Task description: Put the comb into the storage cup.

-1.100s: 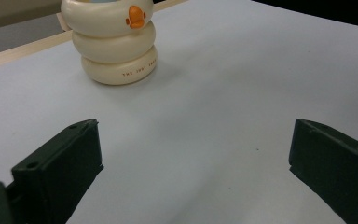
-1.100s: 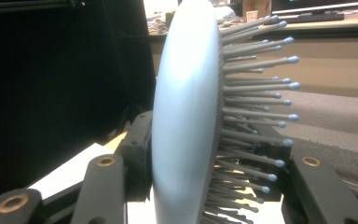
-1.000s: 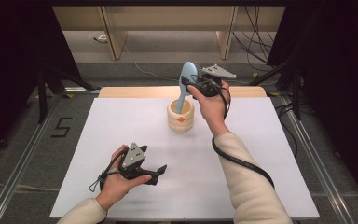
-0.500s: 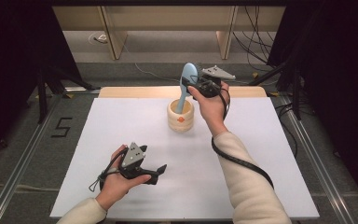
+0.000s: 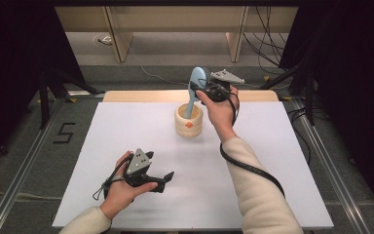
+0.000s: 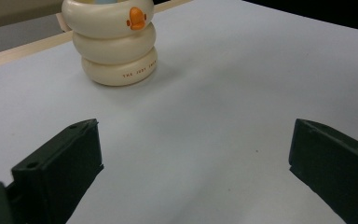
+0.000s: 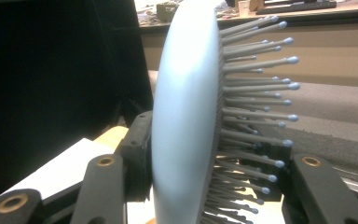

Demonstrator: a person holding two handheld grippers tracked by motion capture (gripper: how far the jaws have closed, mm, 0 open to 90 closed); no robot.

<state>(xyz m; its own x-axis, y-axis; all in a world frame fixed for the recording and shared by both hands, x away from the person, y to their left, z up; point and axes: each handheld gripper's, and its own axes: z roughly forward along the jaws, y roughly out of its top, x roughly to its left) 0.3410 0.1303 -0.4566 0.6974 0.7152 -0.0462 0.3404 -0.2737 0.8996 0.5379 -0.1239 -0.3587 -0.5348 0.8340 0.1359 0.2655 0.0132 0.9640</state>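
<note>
Right gripper (image 5: 205, 91) pinches hairbrush (image 5: 195, 84) over the holder (image 5: 189, 122) near table's far edge; a skewed handle risks tipping it. Left gripper (image 5: 164, 177) spread, idle.

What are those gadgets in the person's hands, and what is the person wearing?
Each hand holds a black two-jaw gripper: left gripper, right gripper. Each carries a grey three-cornered plate on top and trails a black cable. The sleeves are cream-coloured.
</note>
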